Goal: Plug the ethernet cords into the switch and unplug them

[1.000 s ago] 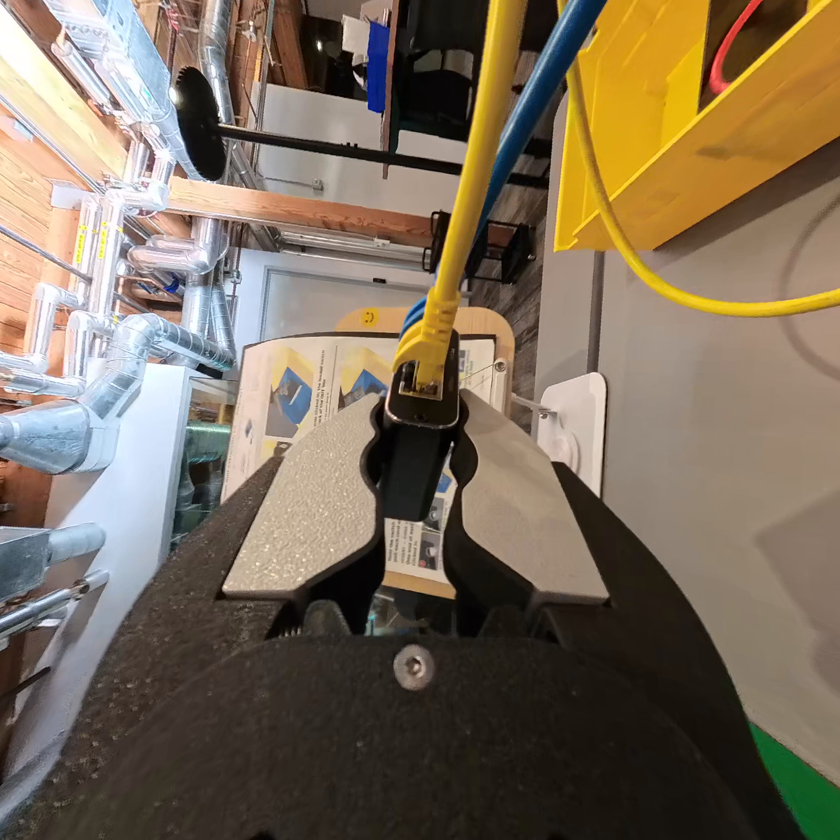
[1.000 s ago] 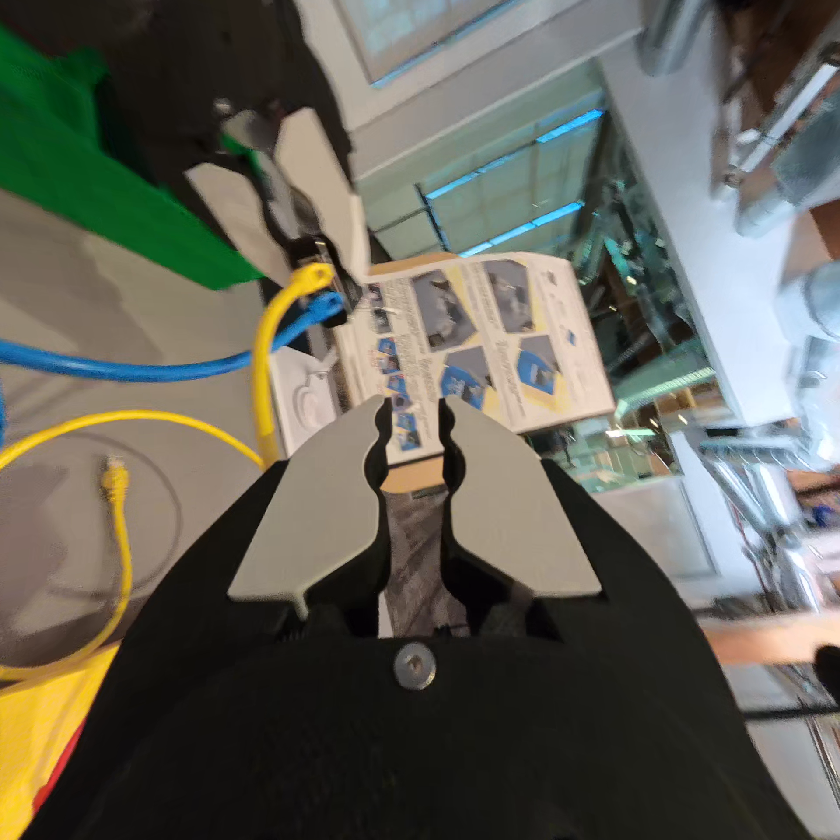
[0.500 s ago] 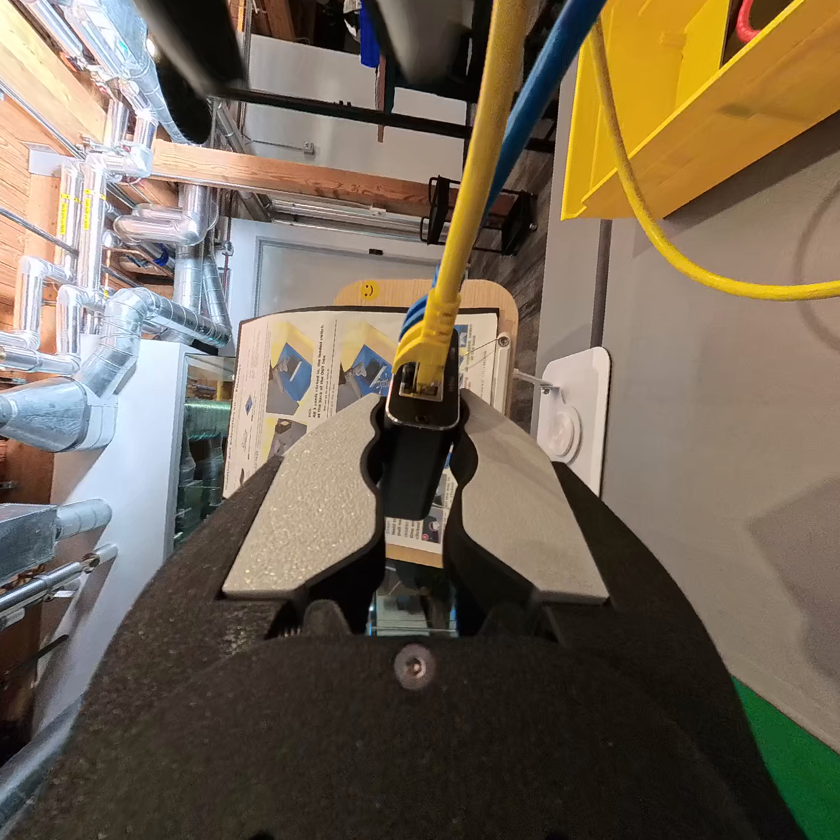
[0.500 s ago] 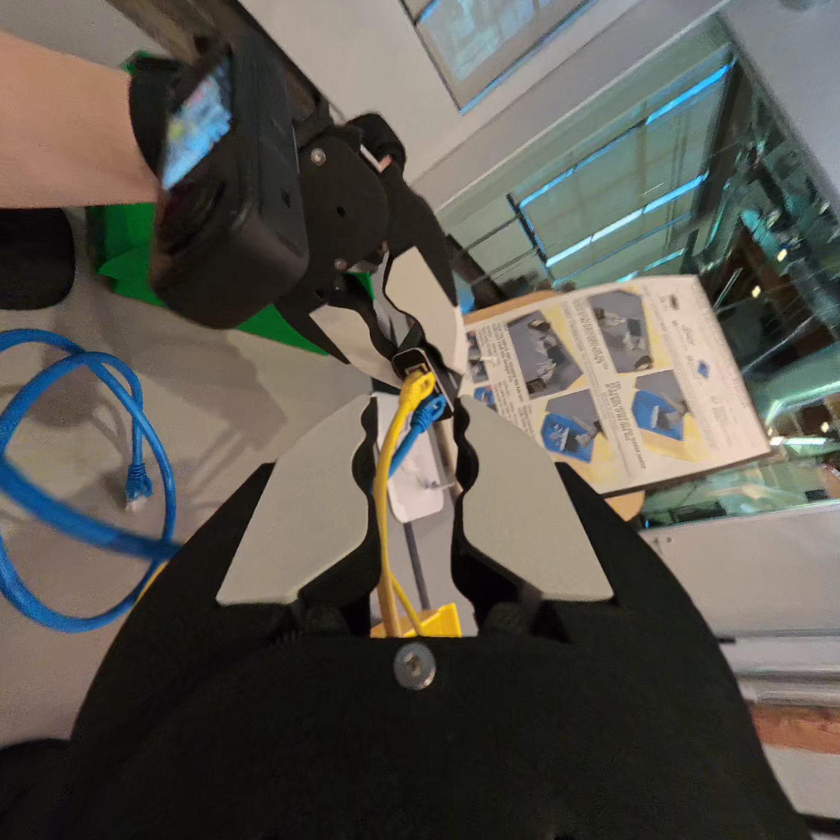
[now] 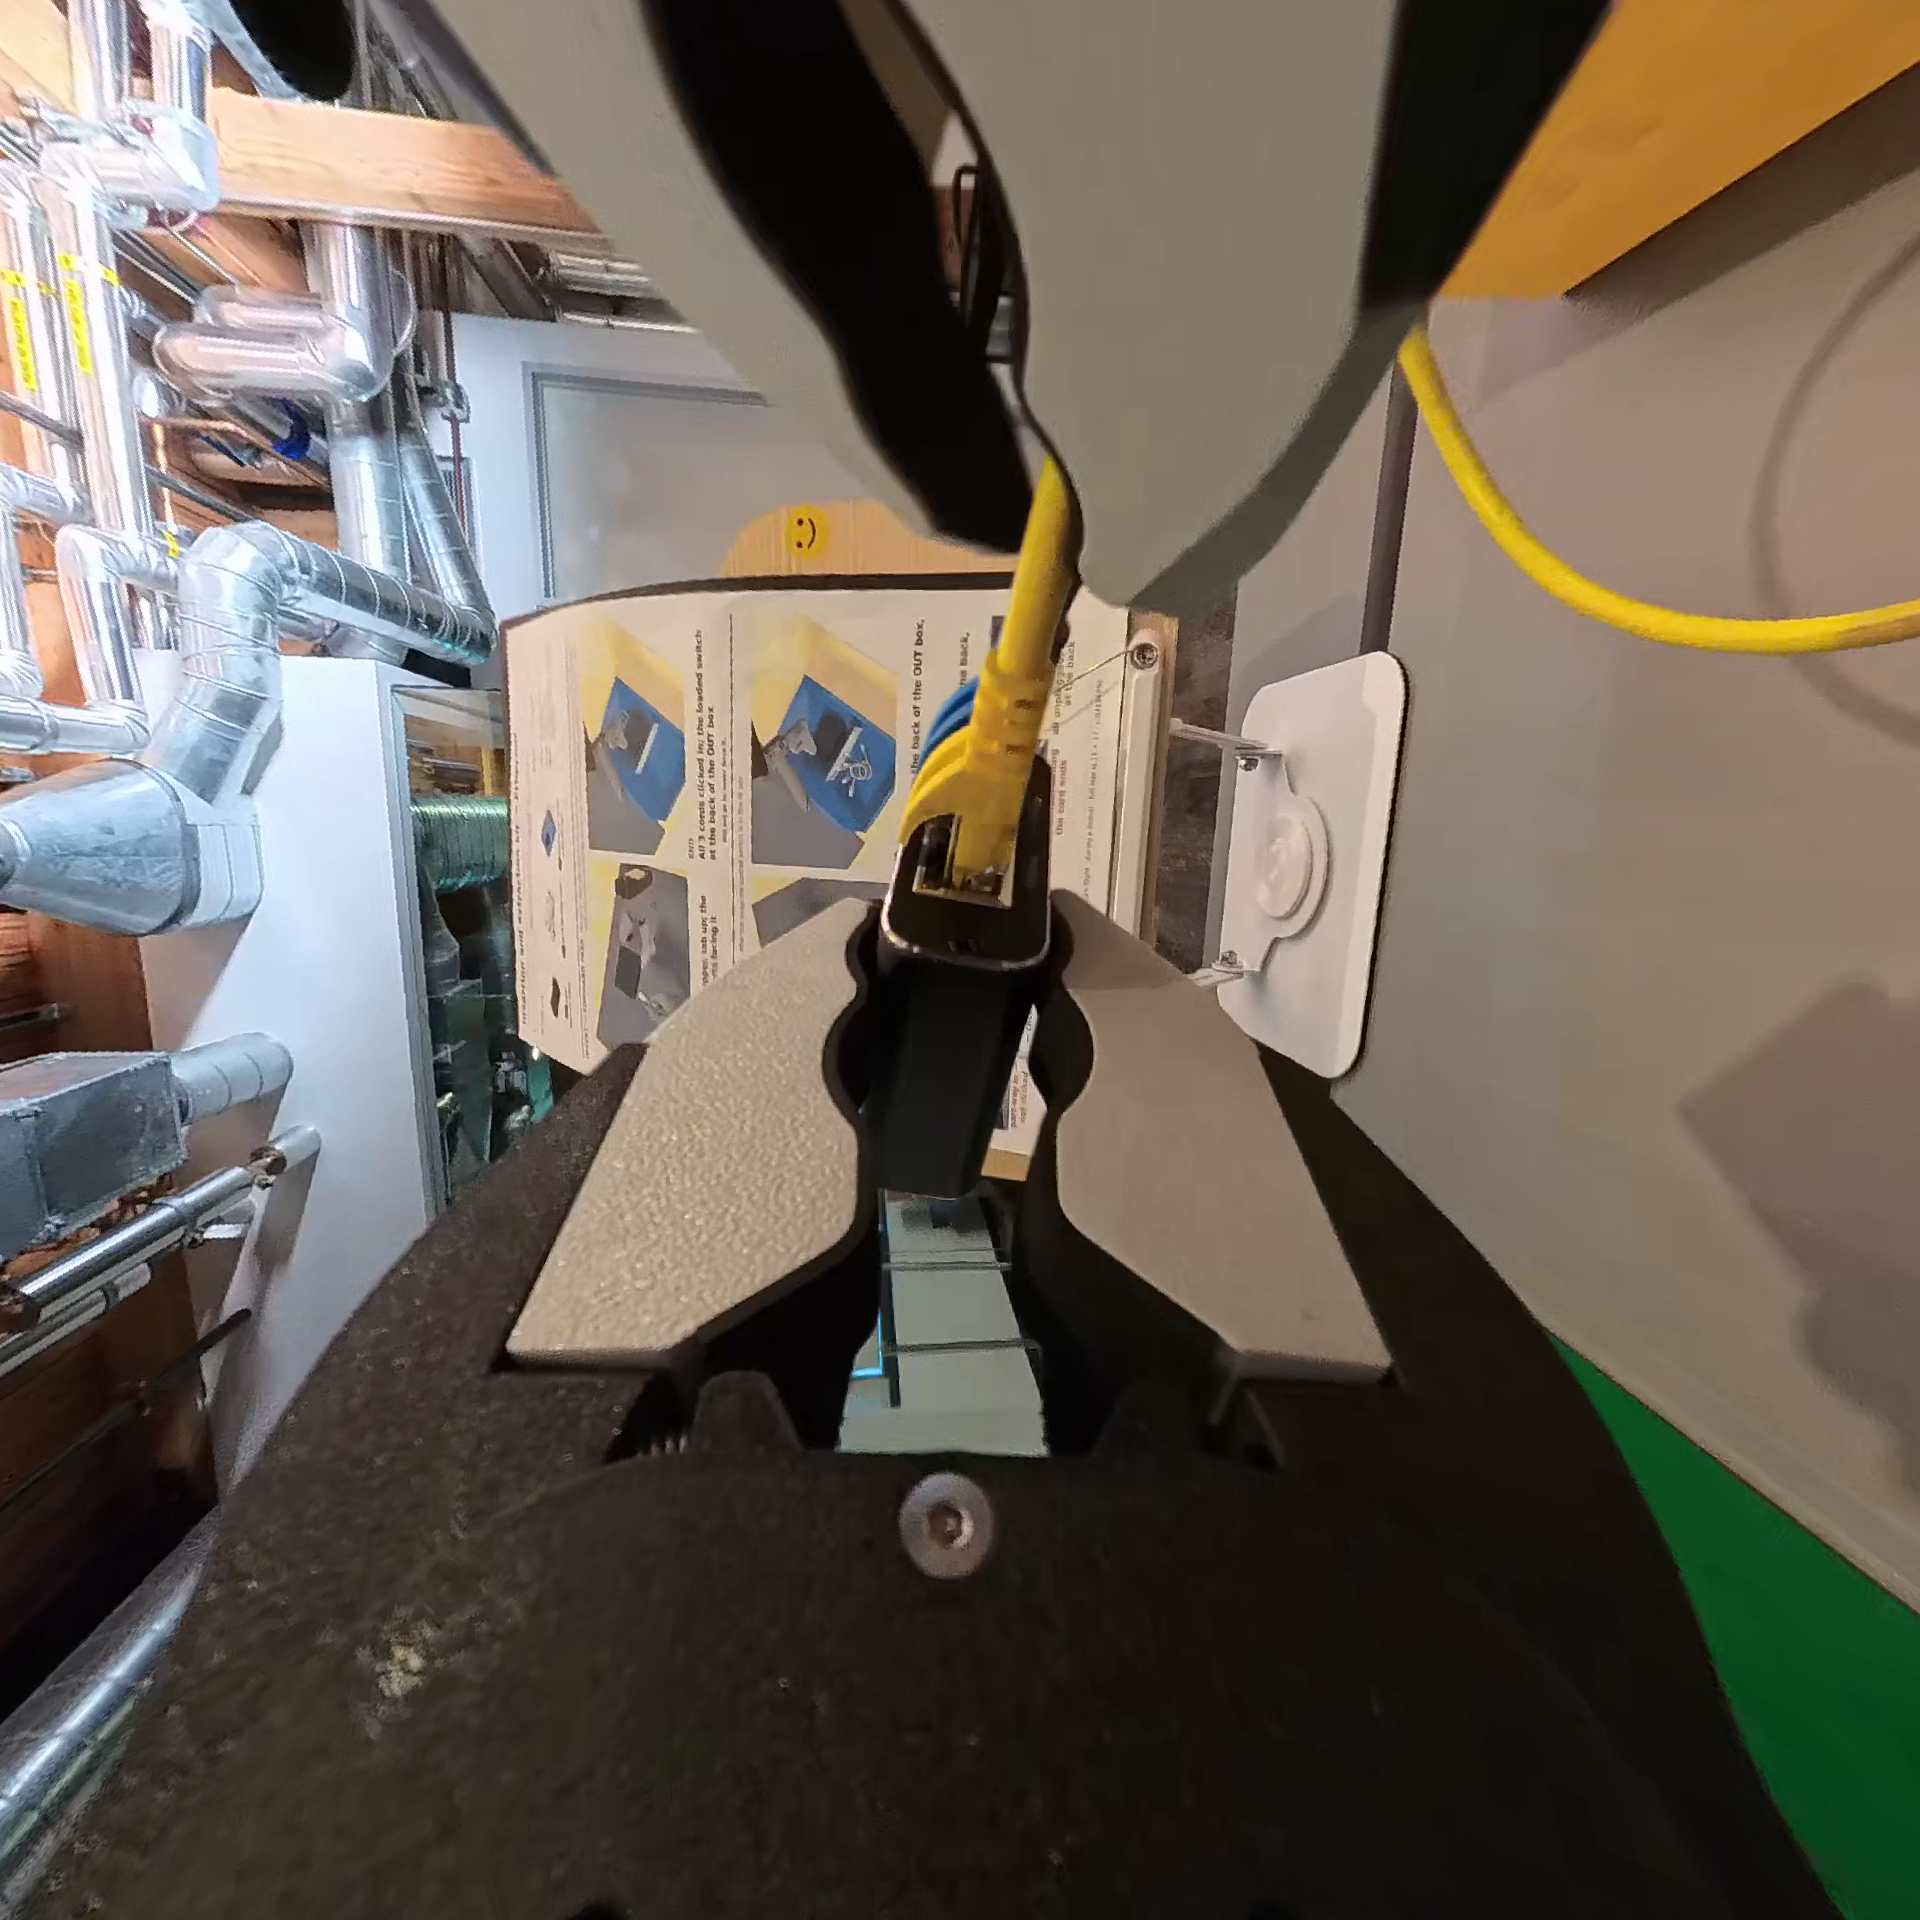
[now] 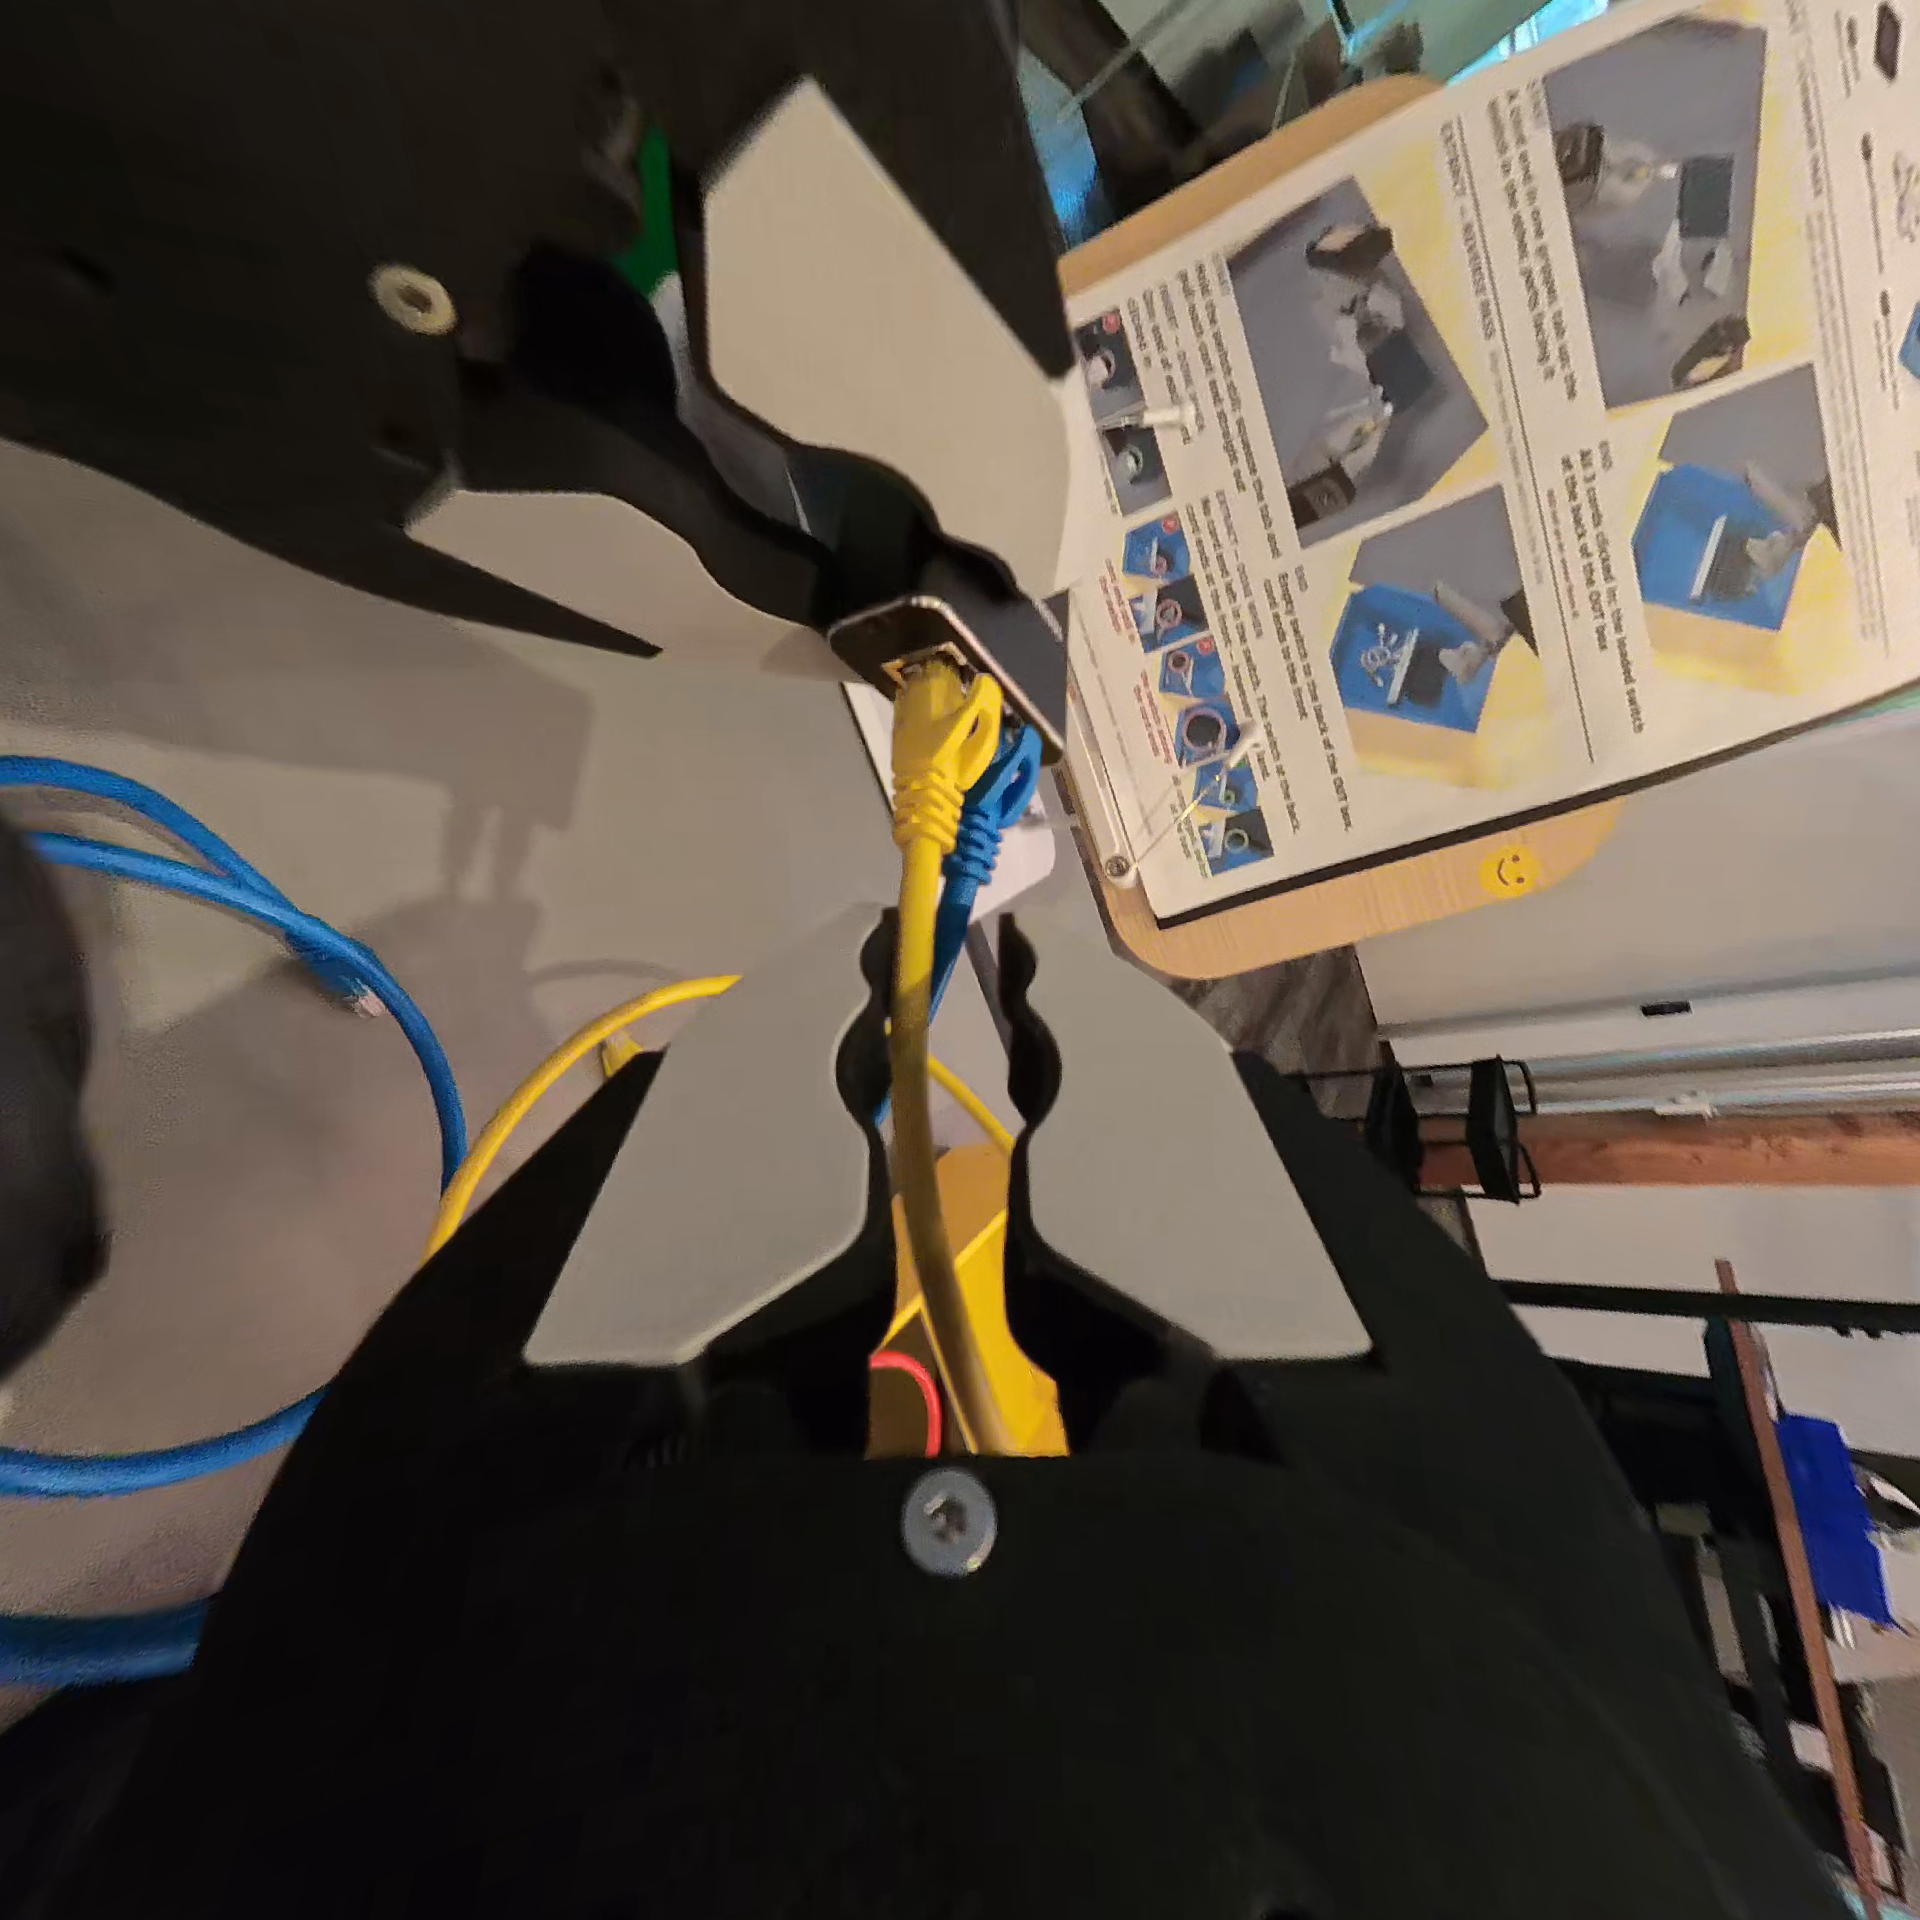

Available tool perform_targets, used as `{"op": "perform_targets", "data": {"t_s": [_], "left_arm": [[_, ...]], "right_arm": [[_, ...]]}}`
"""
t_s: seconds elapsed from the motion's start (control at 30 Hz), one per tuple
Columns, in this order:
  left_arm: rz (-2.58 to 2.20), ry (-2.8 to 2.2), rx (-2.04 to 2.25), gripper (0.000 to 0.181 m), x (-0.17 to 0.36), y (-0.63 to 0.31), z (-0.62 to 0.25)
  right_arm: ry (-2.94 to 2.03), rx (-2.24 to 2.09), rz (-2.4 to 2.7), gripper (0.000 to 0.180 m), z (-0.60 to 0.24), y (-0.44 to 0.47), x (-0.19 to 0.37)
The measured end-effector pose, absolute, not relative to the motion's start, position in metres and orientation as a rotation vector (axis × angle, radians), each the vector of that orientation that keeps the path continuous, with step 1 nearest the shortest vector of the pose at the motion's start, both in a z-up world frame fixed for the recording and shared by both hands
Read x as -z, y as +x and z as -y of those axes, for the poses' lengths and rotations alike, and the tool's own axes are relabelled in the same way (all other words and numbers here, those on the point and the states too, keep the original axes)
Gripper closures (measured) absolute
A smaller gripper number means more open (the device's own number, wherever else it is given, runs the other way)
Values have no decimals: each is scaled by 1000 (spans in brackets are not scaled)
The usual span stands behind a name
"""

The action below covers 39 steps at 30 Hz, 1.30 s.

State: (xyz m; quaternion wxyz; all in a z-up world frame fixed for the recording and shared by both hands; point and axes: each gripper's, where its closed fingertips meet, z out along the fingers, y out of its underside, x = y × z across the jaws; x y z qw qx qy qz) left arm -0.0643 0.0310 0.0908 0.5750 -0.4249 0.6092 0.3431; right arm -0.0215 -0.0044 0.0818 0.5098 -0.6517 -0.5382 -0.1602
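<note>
While the left hand-held gripper [image 5: 961, 925] clamps the switch [image 5: 951, 1039], the right hand-held gripper [image 6: 940, 977] straddles the yellow cord [image 6: 914, 997], unclosed.

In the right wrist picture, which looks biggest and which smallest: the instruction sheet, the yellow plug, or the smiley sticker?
1. Instruction sheet, by far the largest as it appears.
2. Yellow plug, seated in the black switch.
3. Smiley sticker, smallest.
The sheet and sticker lie farther from the camera than the plug, so true sizes may differ.

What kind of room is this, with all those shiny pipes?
Probably a workshop or lab in an industrial building. Bare silver air ducts run under wooden beams, and an instruction sheet stands on a grey table where network cables get practised.
</note>
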Motion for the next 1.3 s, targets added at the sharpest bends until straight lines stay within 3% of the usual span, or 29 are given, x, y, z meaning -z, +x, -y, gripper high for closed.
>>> {"op": "perform_targets", "data": {"t_s": [0.03, 0.67, 0.77, 1.3], "left_arm": [[-1425, -1009, -806, 155, -91, -65, -31], [-1357, -655, -463, 143, -110, -50, -15], [-1403, -601, -504, 153, -97, -49, -18], [-1417, -603, -477, 154, -89, -38, -15]], "right_arm": [[-1577, 409, 1300, 165, 2, -20, -79], [-1457, 518, 1344, 172, 11, -6, -98], [-1428, 562, 1399, 172, 14, -7, -94], [-1481, 570, 1452, 171, 20, 1, -84]]}}
